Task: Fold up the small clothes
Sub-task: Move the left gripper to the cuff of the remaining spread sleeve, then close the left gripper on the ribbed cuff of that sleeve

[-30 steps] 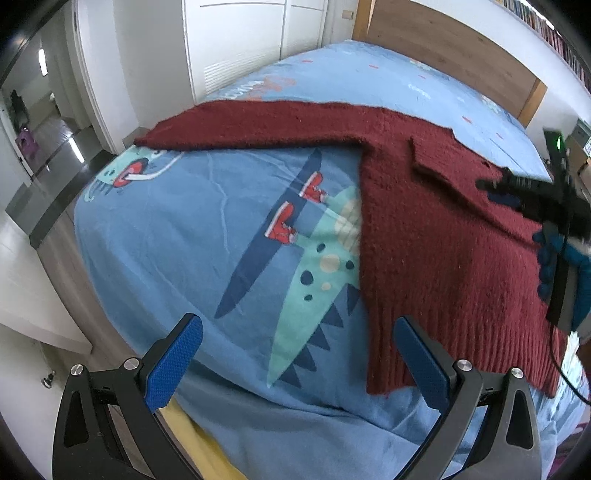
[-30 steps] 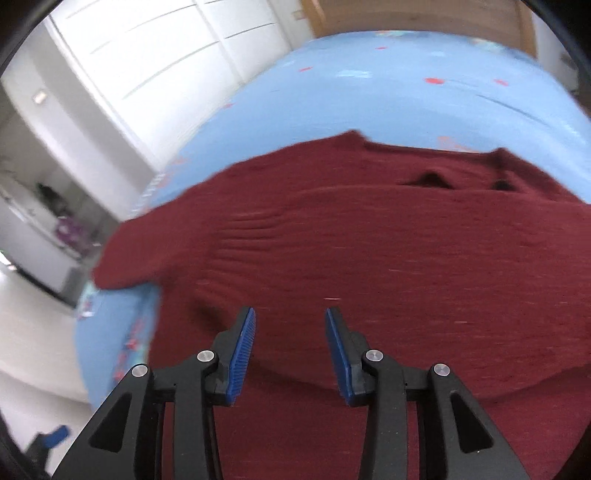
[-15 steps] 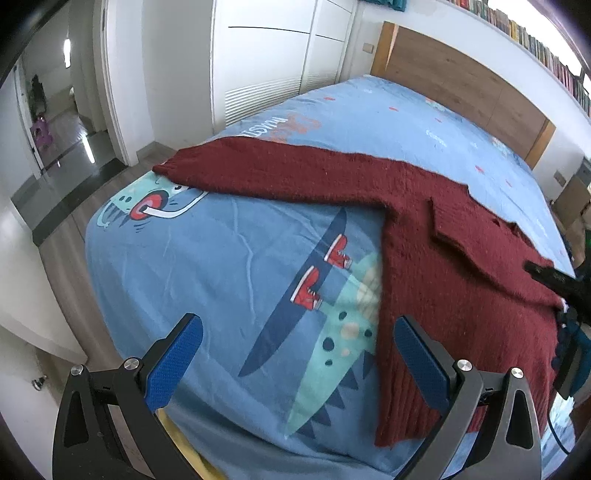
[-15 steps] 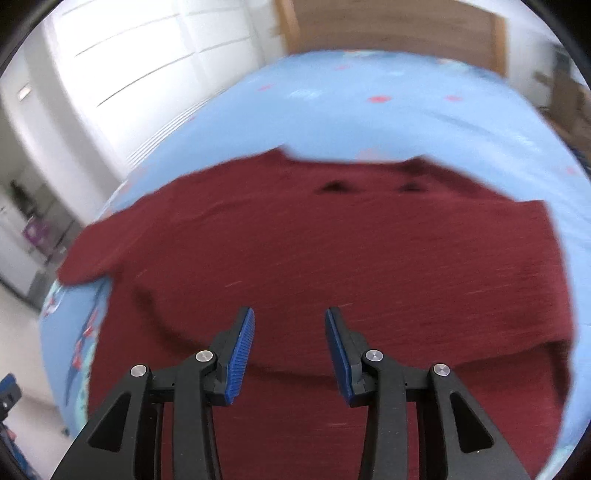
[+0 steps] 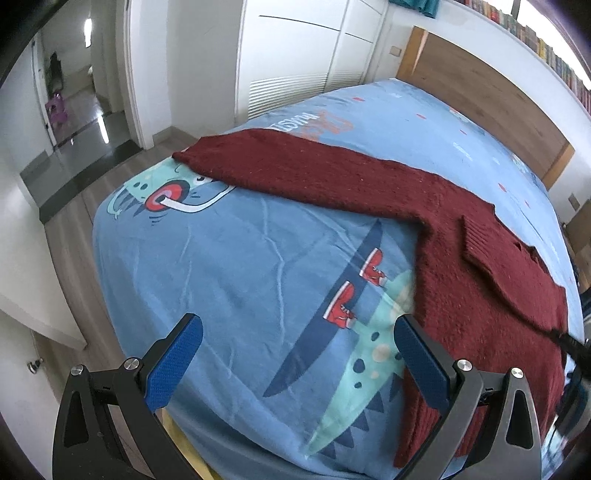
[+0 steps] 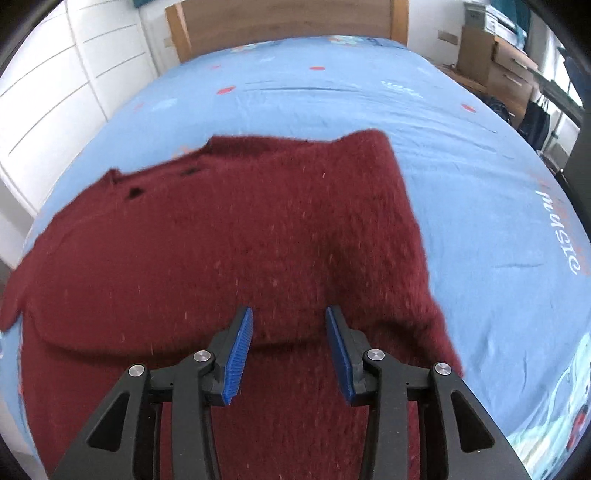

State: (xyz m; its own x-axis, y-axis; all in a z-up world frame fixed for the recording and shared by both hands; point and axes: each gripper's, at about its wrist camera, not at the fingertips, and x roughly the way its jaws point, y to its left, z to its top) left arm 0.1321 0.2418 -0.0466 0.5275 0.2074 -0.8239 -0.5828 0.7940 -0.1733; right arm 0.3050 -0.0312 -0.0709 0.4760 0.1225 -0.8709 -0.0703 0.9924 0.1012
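Observation:
A dark red knit sweater lies flat on the blue bed. One sleeve stretches out toward the bed's left corner. The other sleeve is folded across the body, its ribbed cuff lying on top. My left gripper is wide open above the dinosaur print, just left of the sweater's hem, with nothing between its fingers. In the right wrist view the sweater fills the middle. My right gripper hovers over the folded layer, its jaws partly apart and opening, with nothing gripped.
The bed's blue sheet drops off at the near and left edges to a wood floor. A wooden headboard stands at the far end, with white wardrobes along the left. Cardboard boxes sit at the far right.
The left gripper has drawn back and leftward, so the sweater sits further right in its view. The right gripper has swung right across the sweater, whose right edge and the bare sheet now show.

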